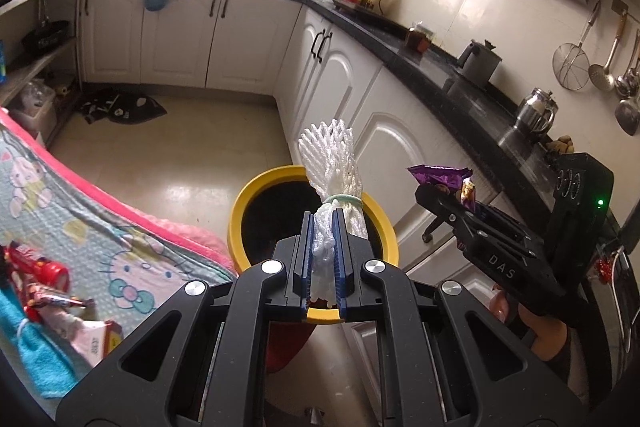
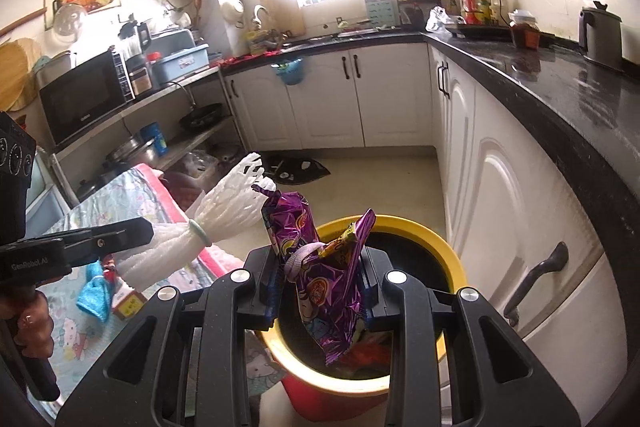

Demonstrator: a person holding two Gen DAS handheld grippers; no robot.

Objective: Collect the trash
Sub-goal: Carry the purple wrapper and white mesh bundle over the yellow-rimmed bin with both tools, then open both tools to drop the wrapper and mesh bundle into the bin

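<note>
On the cloth at 9 o'clock in the left wrist view lie loose wrappers, red and pink, beside a blue towel. At centre, the left gripper is clamped on a white foam net, bound by a green band; the net's fanned top sticks up toward 12 o'clock, over the near rim of the bin, a yellow-rimmed bucket on the floor. At 3 o'clock the right gripper pinches a purple wrapper, a hand on its handle.

In the right wrist view, the left gripper enters from 9 o'clock with the net pointing to 1 o'clock. At centre the right gripper grips the purple wrapper, crumpled between its pads, hanging over the bin's dark mouth. Cabinets and counter run along 3 o'clock.
</note>
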